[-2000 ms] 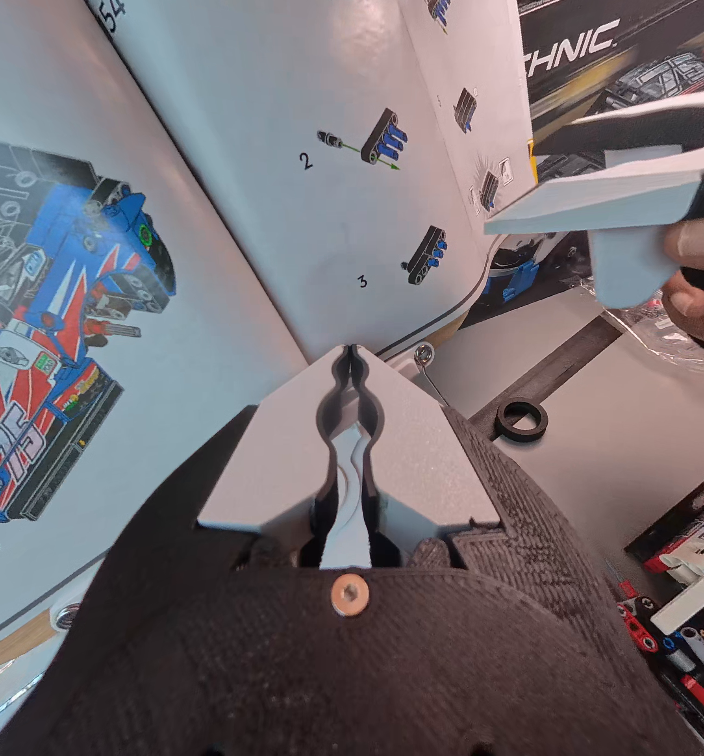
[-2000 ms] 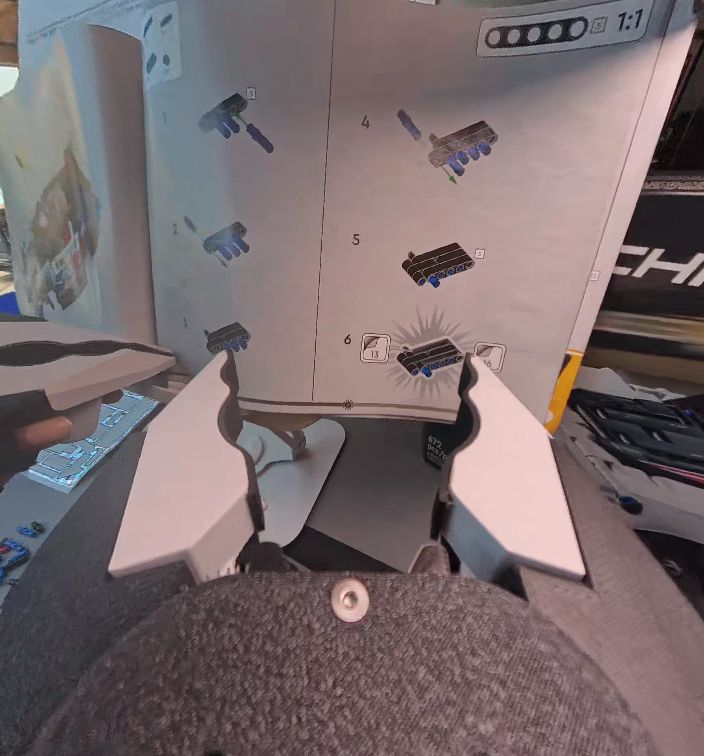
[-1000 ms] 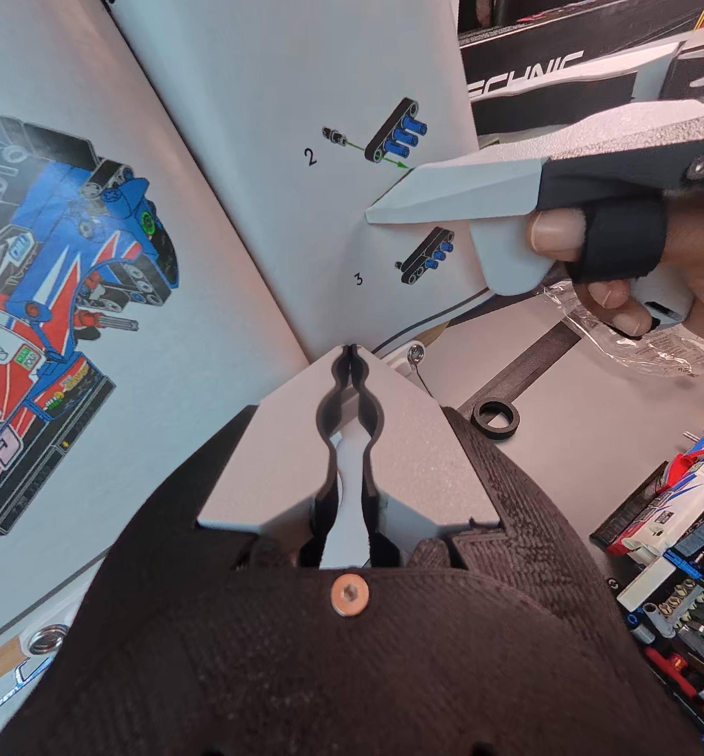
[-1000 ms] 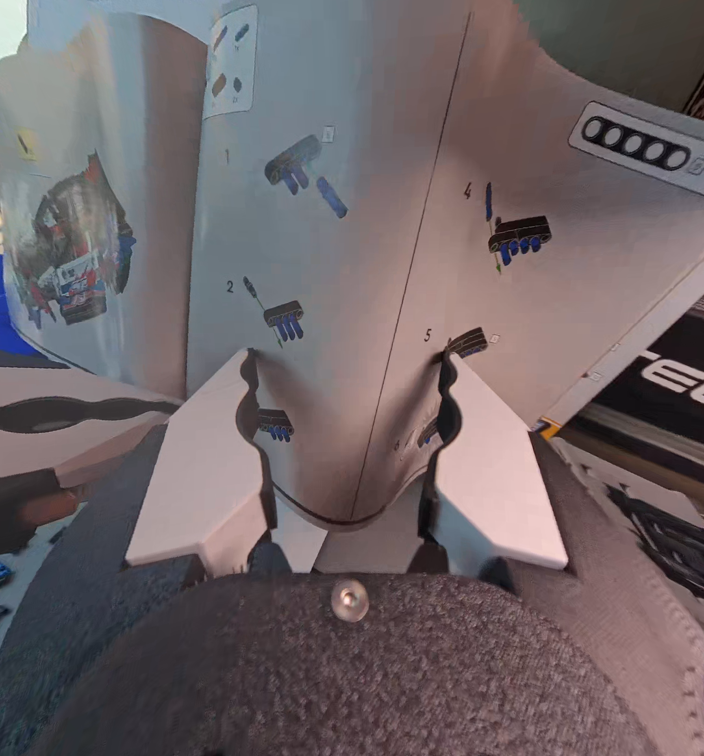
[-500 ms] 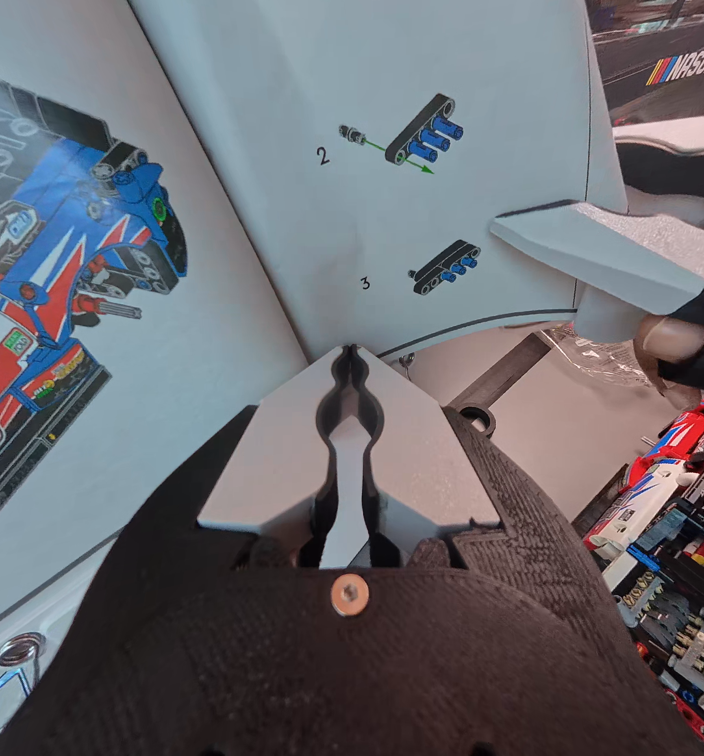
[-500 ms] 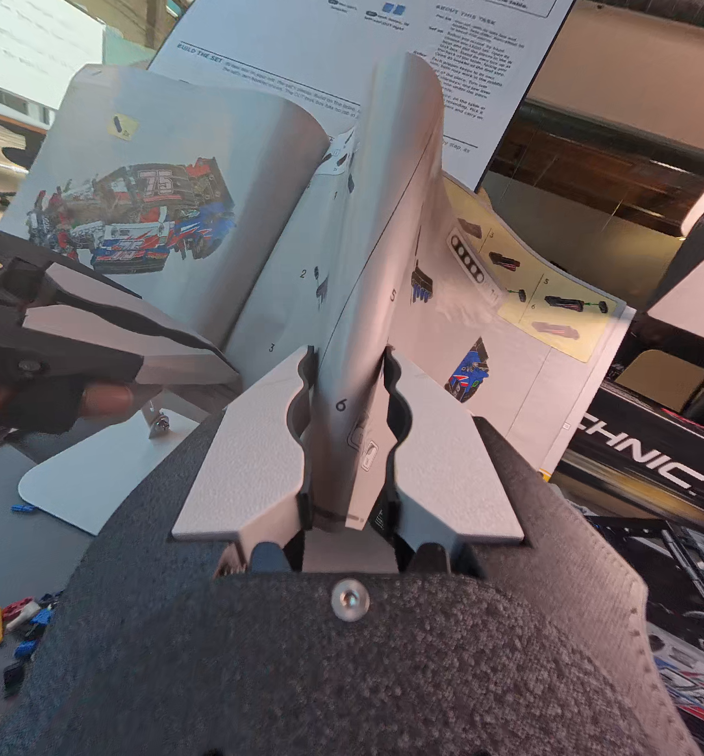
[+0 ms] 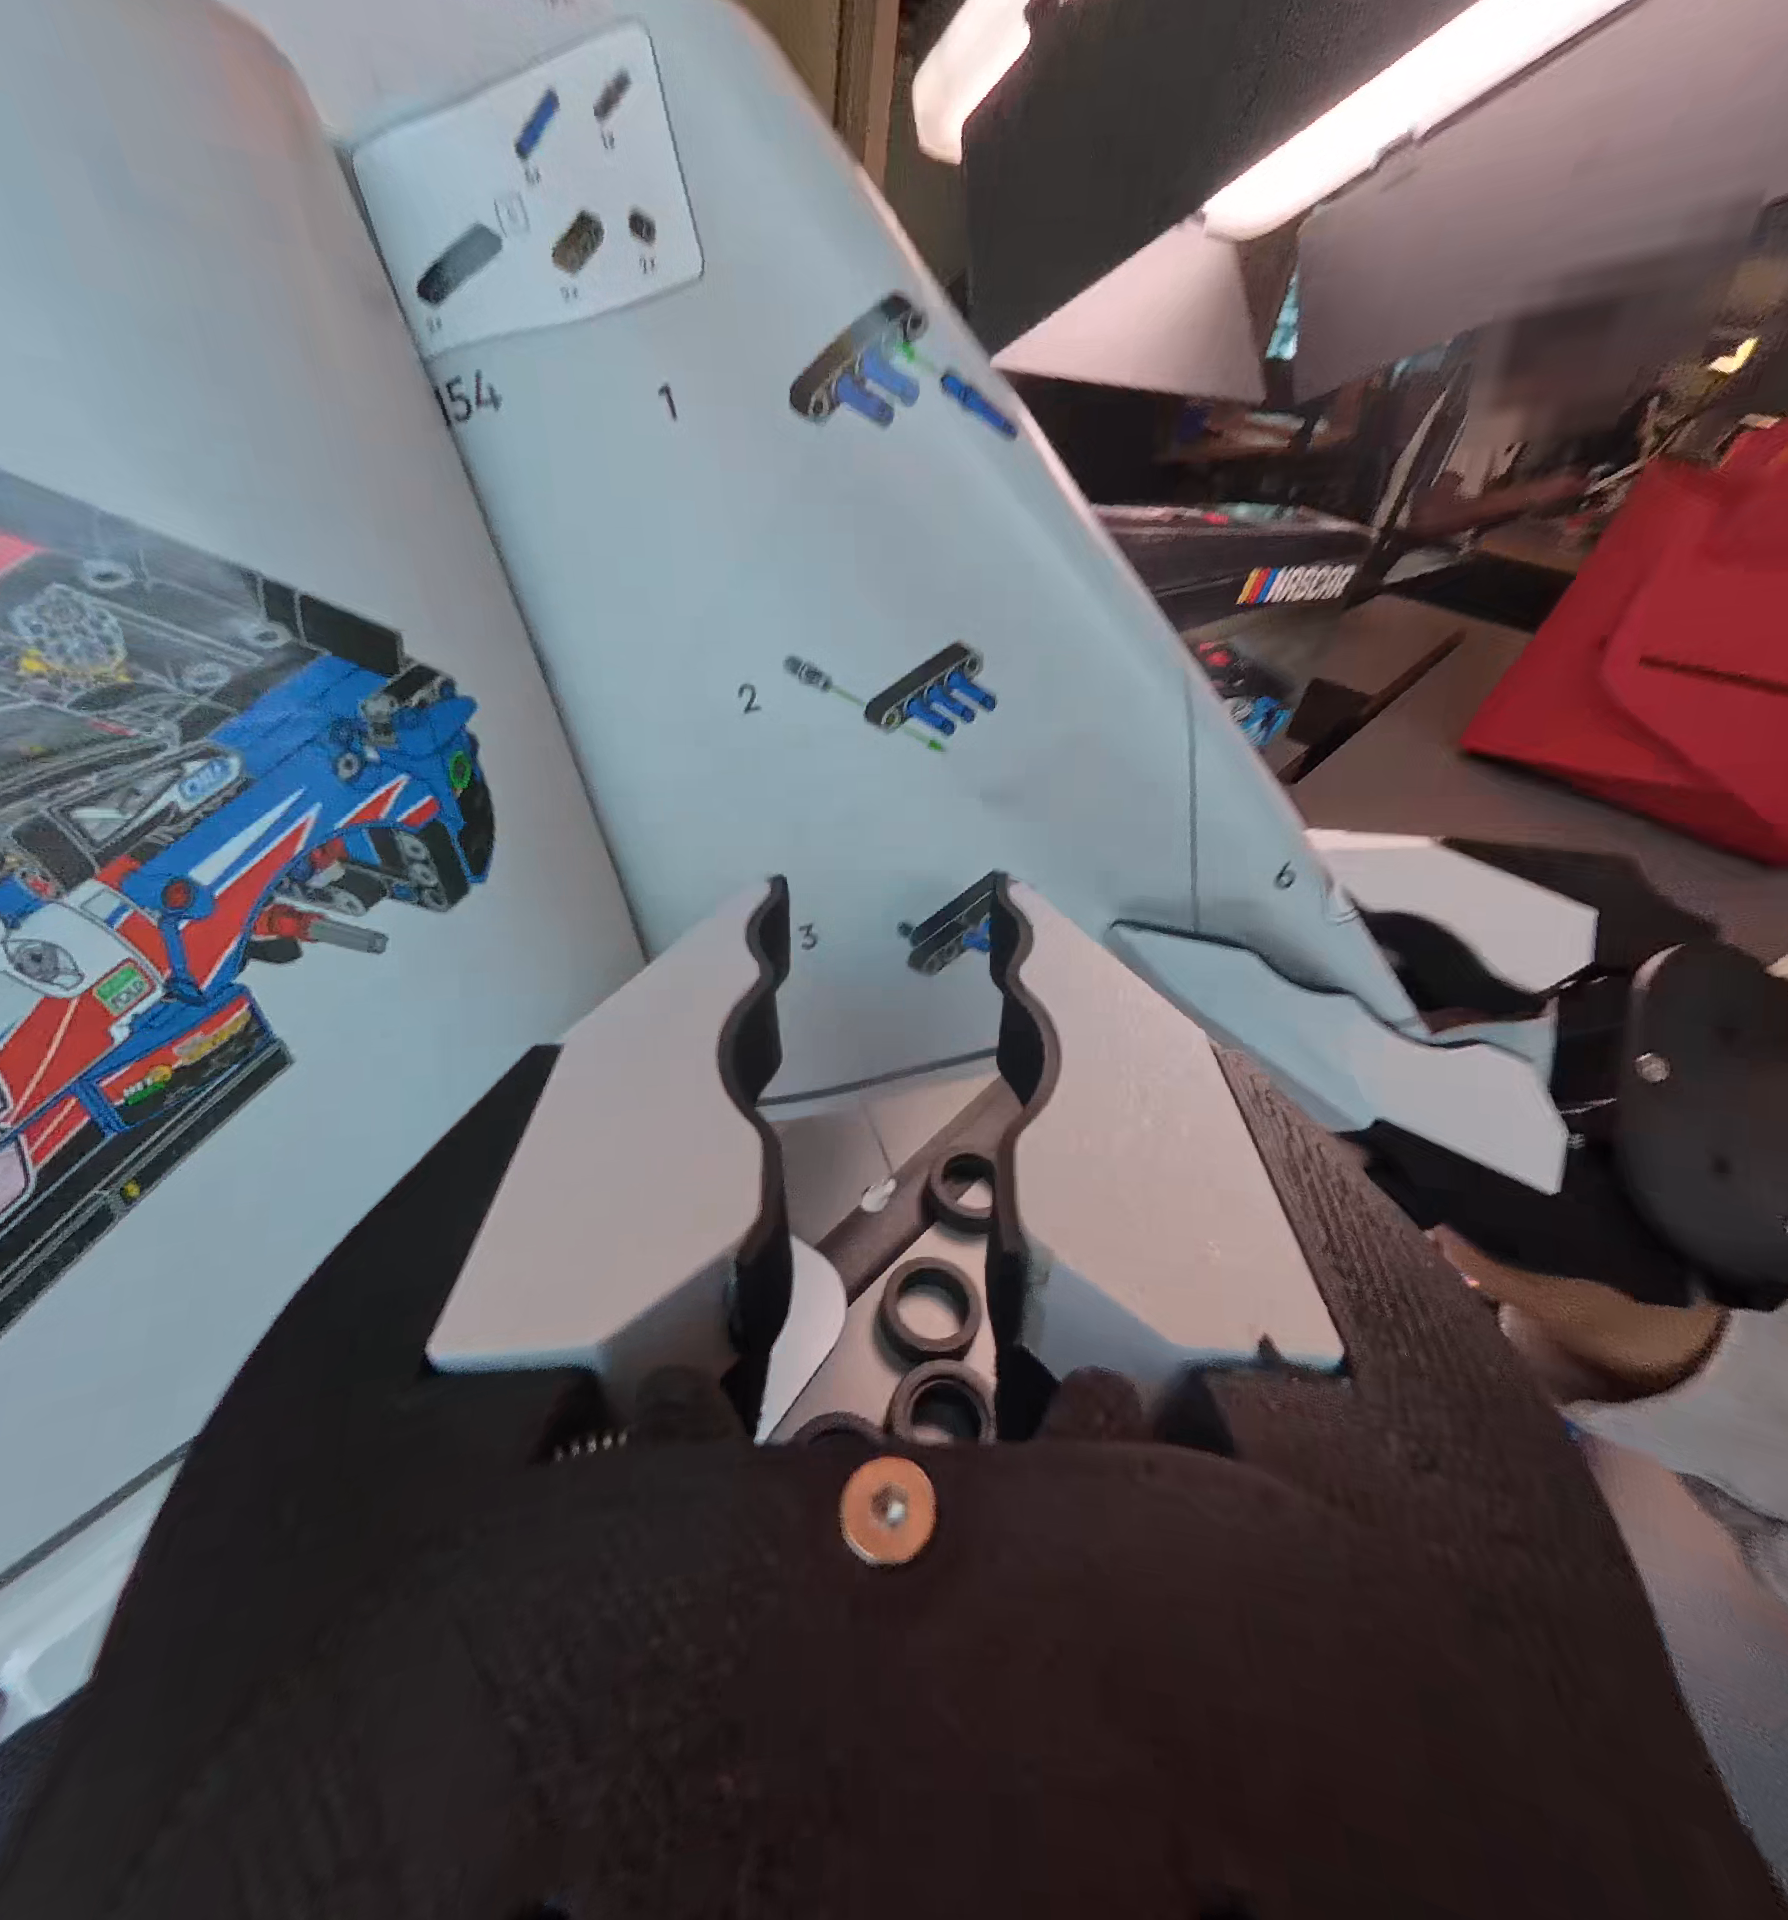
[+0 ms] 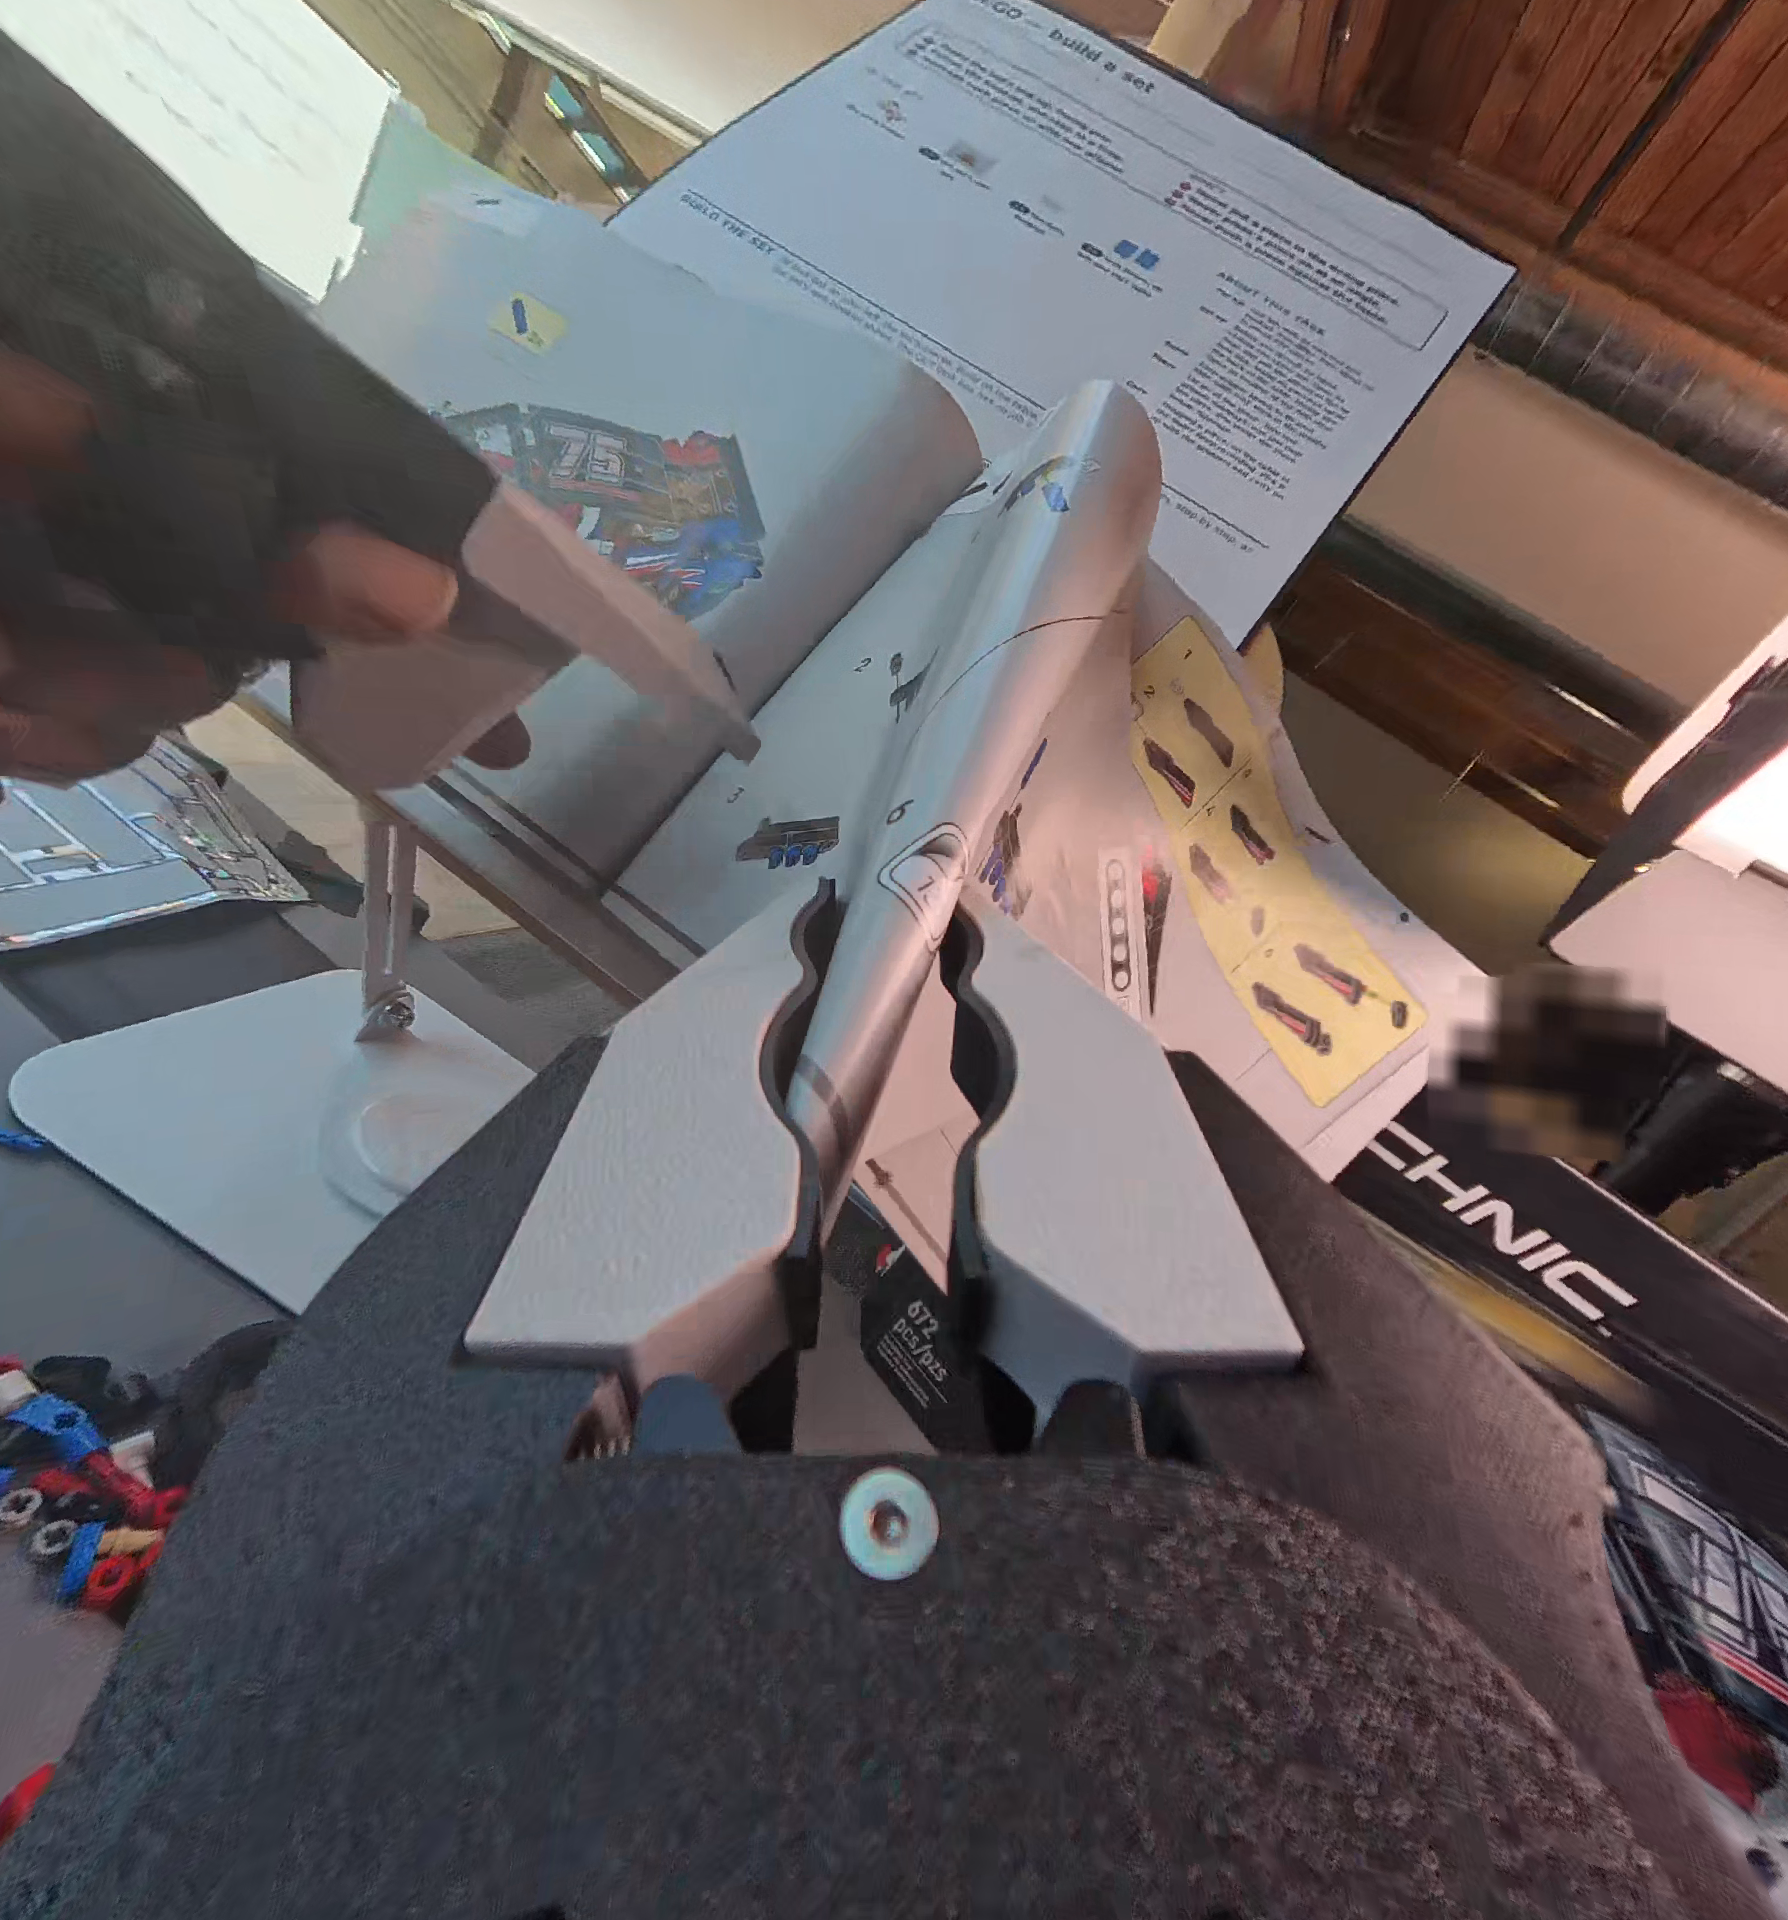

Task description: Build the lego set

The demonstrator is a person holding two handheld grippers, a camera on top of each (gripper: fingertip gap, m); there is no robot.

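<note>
The open instruction booklet stands on a tilted stand, showing a blue, red and white car on its left page. My right gripper is shut on the lower edge of a curled booklet page, lifted away from the pages behind. It also shows in the left wrist view at the page's right corner. My left gripper is open and empty, close in front of the lower part of the right-hand page. In the right wrist view it hangs at the upper left, over the booklet.
The stand's white base plate lies on the grey table. Black rings lie below my left gripper. Loose red, blue and black pieces lie at the front left. A black set box lies right, a red bag farther back.
My left gripper has opened and drawn back a little. My right gripper has closed on the page's lower edge and swung it up and leftward, baring the yellow page behind.
</note>
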